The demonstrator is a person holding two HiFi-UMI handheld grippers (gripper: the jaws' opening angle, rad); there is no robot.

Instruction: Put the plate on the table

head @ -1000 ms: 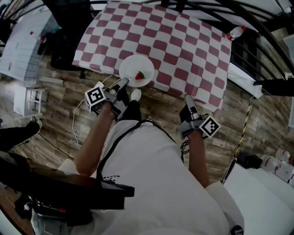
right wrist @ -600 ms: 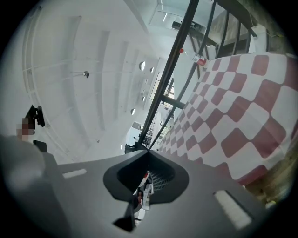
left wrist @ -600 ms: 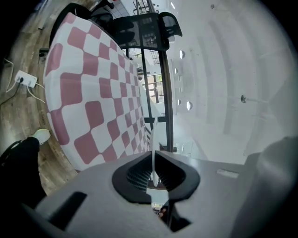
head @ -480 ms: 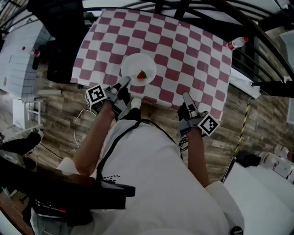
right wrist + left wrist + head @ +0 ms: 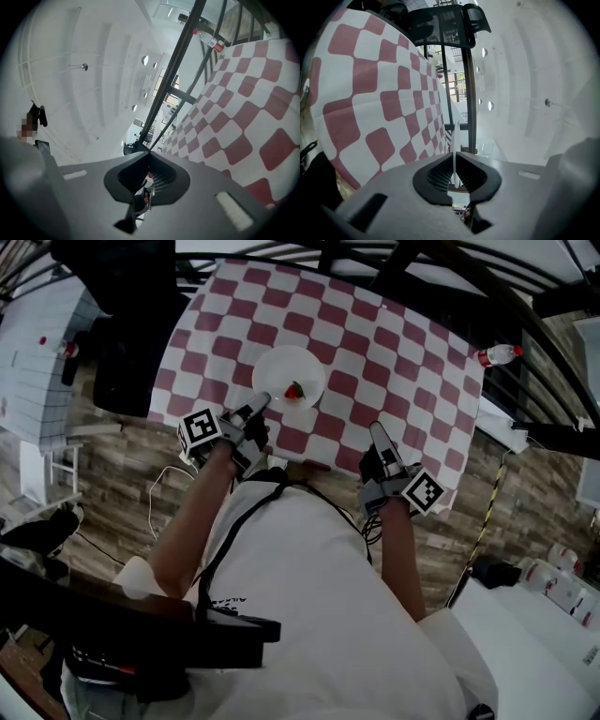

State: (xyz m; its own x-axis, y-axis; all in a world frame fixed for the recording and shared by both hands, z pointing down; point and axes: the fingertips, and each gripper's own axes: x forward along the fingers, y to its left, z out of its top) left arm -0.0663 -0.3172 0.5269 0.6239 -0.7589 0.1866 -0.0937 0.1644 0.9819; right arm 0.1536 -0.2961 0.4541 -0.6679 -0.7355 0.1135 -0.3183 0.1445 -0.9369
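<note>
A white plate (image 5: 286,371) with a small red piece of fruit (image 5: 295,390) on it is over the near part of the table (image 5: 394,352), which has a red-and-white checked cloth. Whether it rests on the cloth I cannot tell. My left gripper (image 5: 260,409) is shut on the plate's near rim. In the left gripper view the plate (image 5: 455,133) shows edge-on as a thin white line pinched by that gripper (image 5: 454,153). My right gripper (image 5: 376,432) hangs over the table's near edge, shut and empty; its view shows the right gripper (image 5: 149,153) with tips together beside the cloth (image 5: 248,117).
A plastic bottle (image 5: 497,354) with a red cap lies at the table's right edge. A black chair (image 5: 127,324) stands at the far left corner. A white cable (image 5: 169,479) trails on the wooden floor to the left. Black railings run behind the table.
The person has stepped closer to the table. The left gripper has carried the plate farther in over the cloth, and the right gripper has come up over the near edge.
</note>
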